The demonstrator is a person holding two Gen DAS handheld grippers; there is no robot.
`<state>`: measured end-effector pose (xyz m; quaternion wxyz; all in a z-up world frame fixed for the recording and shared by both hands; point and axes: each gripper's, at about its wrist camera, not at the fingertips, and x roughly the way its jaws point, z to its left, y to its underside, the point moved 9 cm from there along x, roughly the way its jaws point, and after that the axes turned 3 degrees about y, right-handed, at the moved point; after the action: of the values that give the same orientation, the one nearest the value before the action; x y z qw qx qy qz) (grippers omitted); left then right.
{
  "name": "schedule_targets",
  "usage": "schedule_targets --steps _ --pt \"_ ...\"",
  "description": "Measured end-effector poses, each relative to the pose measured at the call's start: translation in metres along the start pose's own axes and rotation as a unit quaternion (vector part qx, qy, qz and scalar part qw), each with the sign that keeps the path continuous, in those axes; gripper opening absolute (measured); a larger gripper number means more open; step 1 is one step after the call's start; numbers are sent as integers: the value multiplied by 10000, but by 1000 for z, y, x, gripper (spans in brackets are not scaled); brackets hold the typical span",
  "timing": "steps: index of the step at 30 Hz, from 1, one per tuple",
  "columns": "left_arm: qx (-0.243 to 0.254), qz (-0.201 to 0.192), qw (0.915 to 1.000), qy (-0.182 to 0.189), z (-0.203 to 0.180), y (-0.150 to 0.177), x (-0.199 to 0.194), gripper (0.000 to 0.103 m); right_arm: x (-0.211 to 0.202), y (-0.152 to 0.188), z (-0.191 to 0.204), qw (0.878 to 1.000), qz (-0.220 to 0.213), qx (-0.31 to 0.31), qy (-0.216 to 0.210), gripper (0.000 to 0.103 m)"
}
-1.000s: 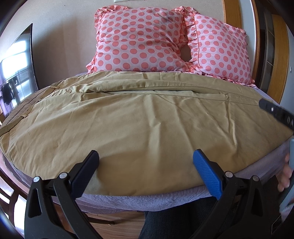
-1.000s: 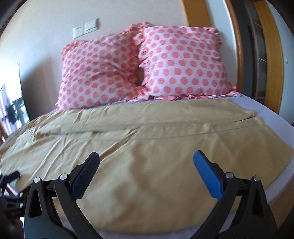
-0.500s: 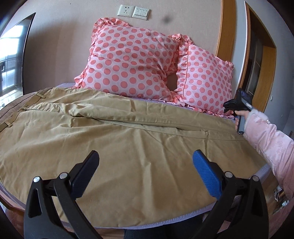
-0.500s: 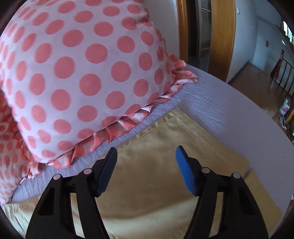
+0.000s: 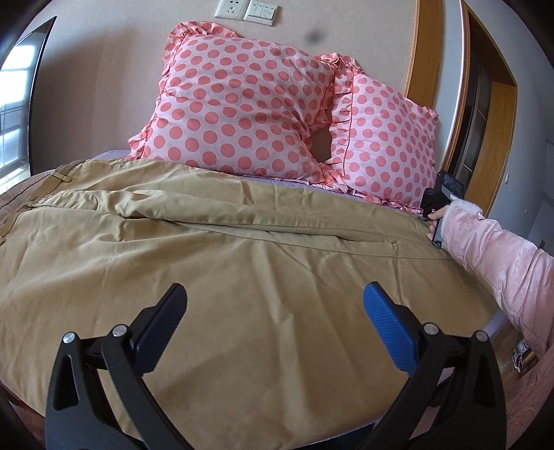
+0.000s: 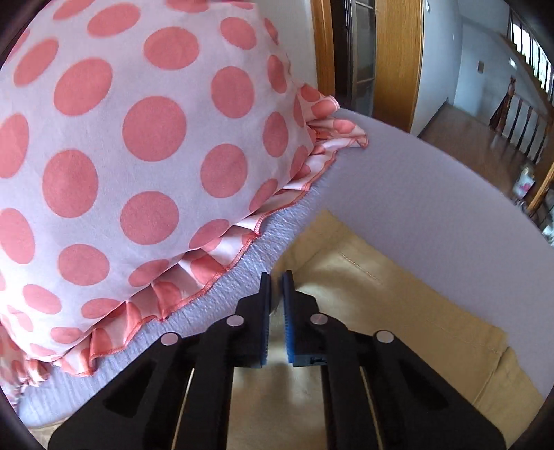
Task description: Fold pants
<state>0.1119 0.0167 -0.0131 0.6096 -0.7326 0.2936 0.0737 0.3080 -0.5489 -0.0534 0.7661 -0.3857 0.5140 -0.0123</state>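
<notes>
Item 1. Tan cotton pants (image 5: 214, 277): were laid flat across a bed covered in a pale lilac textured sheet (image 6: 432, 194), the waistband with belt loops at the left edge of the left wrist view and the legs stretched toward the right. A long crease was seen running along the upper leg. The hem end (image 6: 391, 287) was found on the lilac sheet, just beside the frilled edge of a pillow.

Item 2. Left gripper (image 5: 273, 325), black frame with one black pad and one blue pad: was recorded hovering above the near edge of the pants, fingers spread wide, nothing between them.

Item 3. Right gripper (image 6: 276, 311), black frame with blue pads: was recorded at the far hem corner of the pants, its fingers drawn almost together with only a thin slit left. Tan cloth was seen in that slit, so the hem was taken as pinched. In the left wrist view the same tool (image 5: 441, 204) was held in a hand at the end of a pink padded sleeve (image 5: 498, 256).

Item 4. Two pink pillows with coral polka dots and ruffled borders (image 5: 242, 107): were propped against the beige wall at the bed's head, side by side and touching.

Item 5. White wall socket and switch plate (image 5: 246, 10): were mounted above the pillows.
</notes>
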Motion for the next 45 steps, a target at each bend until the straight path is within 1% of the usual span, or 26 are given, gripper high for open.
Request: schedule_targets --steps 3,5,7,8,10,12,14,16,18,19,20,23,25,26,27,28,29,31,33,34,36,39,41,42,44,45 --pt "-105 -34 9999 18 4 2 -7 101 -38 10 -24 9938 -202 423 -1005 5" --pt "-145 -92 9998 -23 7 3 -13 101 -81 26 -44 9836 -417 518 -1675 4" --pt "-213 -143 9997 -8 8 4 -16 101 -127 51 -67 9716 -537 657 -2207 4" --pt "-260 -161 9995 11 8 3 -18 101 -144 67 -84 9671 -545 729 -2378 4" --pt "-340 -223 9991 85 6 1 -21 101 -171 101 -110 9637 -445 859 -2487 4" --pt "-402 -288 9986 190 3 -2 -22 101 -174 128 -133 9632 -197 1004 -2486 4" --pt "-431 -283 9982 311 -2 -5 -20 101 -167 141 -140 9601 127 1150 -2547 5" --pt "-459 -249 9983 247 -3 -7 -20 101 -161 147 -139 9572 334 1249 -2588 6" --pt "-517 -257 9982 149 1 -10 -22 101 -156 149 -139 9540 518 1430 -2584 16" --pt "-574 -270 9979 139 4 -11 -25 101 -154 150 -138 9519 622 1502 -2598 30" --pt "-651 -293 9973 153 9 -13 -28 101 -151 151 -136 9500 707 1543 -2621 39" --pt "-967 -315 9947 130 28 -20 -32 101 -146 151 -131 9484 752 1583 -2641 41" --pt "-1232 -298 9919 59 44 -28 -32 101 -144 149 -130 9484 661 1626 -2642 41" --pt "-1355 -300 9903 22 52 -33 -32 101 -142 146 -129 9479 589 1657 -2658 39" --pt "-1456 -303 9889 -10 59 -38 -30 101 -139 143 -129 9467 524 1668 -2706 34" --pt "-1525 -297 9878 -43 66 -45 -27 101 -137 141 -127 9430 482 1676 -2834 7" --pt "-1578 -277 9871 -62 73 -52 -24 101 -137 139 -128 9393 426 1683 -2960 2" --pt "-1663 -180 9859 -100 87 -68 -15 101 -150 135 -134 9267 103 1750 -3324 2" --pt "-1723 -104 9848 -200 103 -85 -2 101 -165 132 -143 9211 -243 1730 -3480 2" --pt "-1738 -62 9844 -259 111 -93 6 101 -170 131 -148 9196 -341 1730 -3509 2" --pt "-1799 147 9830 -341 125 -107 28 101 -175 129 -154 9140 -361 1786 -3626 2" --pt "-1968 401 9781 -555 148 -123 66 101 -177 129 -158 9095 -350 1835 -3715 2" --pt "-2096 543 9721 -899 167 -131 90 101 -178 128 -157 9072 -366 1854 -3758 2" --pt "-2199 616 9677 -1068 177 -133 102 101 -179 128 -156 9060 -376 1860 -3784 2" --pt "-2351 716 9604 -1315 193 -138 123 95 -180 128 -157 9043 -405 1846 -3827 2" --pt "-2398 759 9580 -1375 200 -141 133 94 -181 128 -157 9042 -417 1828 -3837 2"
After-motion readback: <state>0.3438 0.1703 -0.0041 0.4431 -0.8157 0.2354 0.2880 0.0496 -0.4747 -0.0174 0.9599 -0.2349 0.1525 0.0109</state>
